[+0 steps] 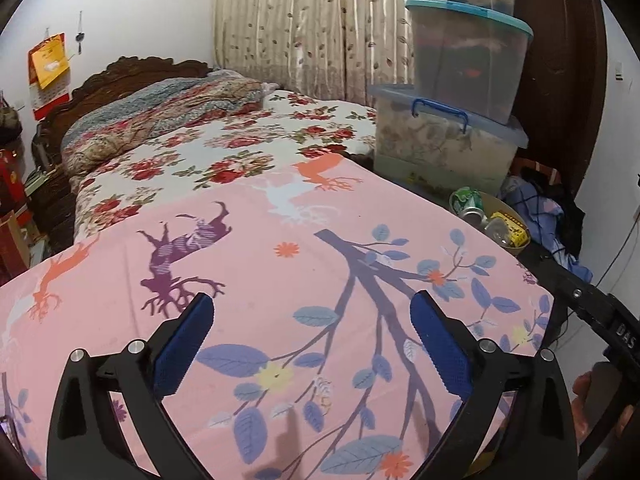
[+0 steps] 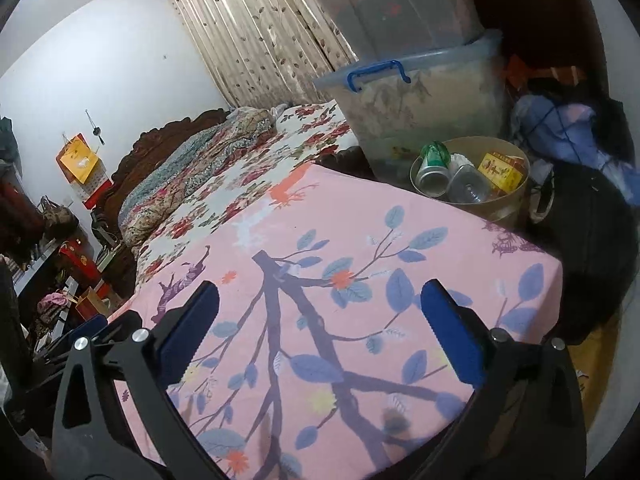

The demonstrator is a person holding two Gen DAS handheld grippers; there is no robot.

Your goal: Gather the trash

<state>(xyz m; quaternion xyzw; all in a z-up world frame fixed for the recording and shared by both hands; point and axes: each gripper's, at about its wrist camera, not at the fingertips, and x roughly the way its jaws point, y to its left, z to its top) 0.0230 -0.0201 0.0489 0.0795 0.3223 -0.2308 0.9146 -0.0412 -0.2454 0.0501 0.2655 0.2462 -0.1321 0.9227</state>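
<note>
A round tan bin (image 2: pixel 504 204) stands past the far right corner of the pink patterned sheet (image 2: pixel 360 248). In it lie a green can (image 2: pixel 434 168), a clear plastic bottle (image 2: pixel 470 186) and a yellow box (image 2: pixel 500 172). The bin also shows in the left wrist view (image 1: pixel 516 216) with the green can (image 1: pixel 468 202). My left gripper (image 1: pixel 312 308) is open and empty over the pink sheet (image 1: pixel 280 280). My right gripper (image 2: pixel 320 296) is open and empty over the same sheet, short of the bin.
Stacked clear storage boxes (image 2: pixel 416 108) stand behind the bin, also in the left wrist view (image 1: pixel 448 148). A pile of dark and blue clothes (image 2: pixel 576 148) lies right of it. A floral bedspread (image 1: pixel 224 152), quilt and carved headboard (image 1: pixel 116 76) lie beyond. Clutter lines the left wall.
</note>
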